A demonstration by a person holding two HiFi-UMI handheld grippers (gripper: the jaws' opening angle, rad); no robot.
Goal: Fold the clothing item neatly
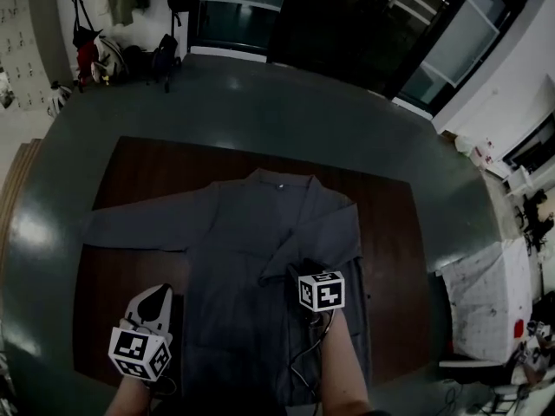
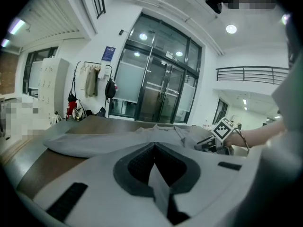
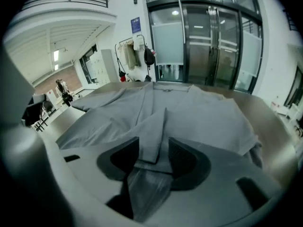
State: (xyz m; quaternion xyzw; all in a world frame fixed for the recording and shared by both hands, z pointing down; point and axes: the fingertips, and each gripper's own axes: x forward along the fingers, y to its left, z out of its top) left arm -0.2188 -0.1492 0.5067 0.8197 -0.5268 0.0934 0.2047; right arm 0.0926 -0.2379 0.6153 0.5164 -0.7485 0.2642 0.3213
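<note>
Grey shirt [image 1: 247, 232] spread flat on brown table [image 1: 130, 167], collar at far side. Right gripper [image 3: 154, 157] over shirt's middle, jaws apart, folded-in sleeve end [image 3: 152, 134] lying loose between them. Left gripper [image 2: 154, 167] closed, just beside shirt's near-left edge. Hem dim, partly behind forearm.

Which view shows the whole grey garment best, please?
The head view: it looks down on the grey garment spread over the brown table, one sleeve out, the other folded in. The right gripper view shows its folded sleeve and collar close up; the left gripper view only a low, edge-on strip.
</note>
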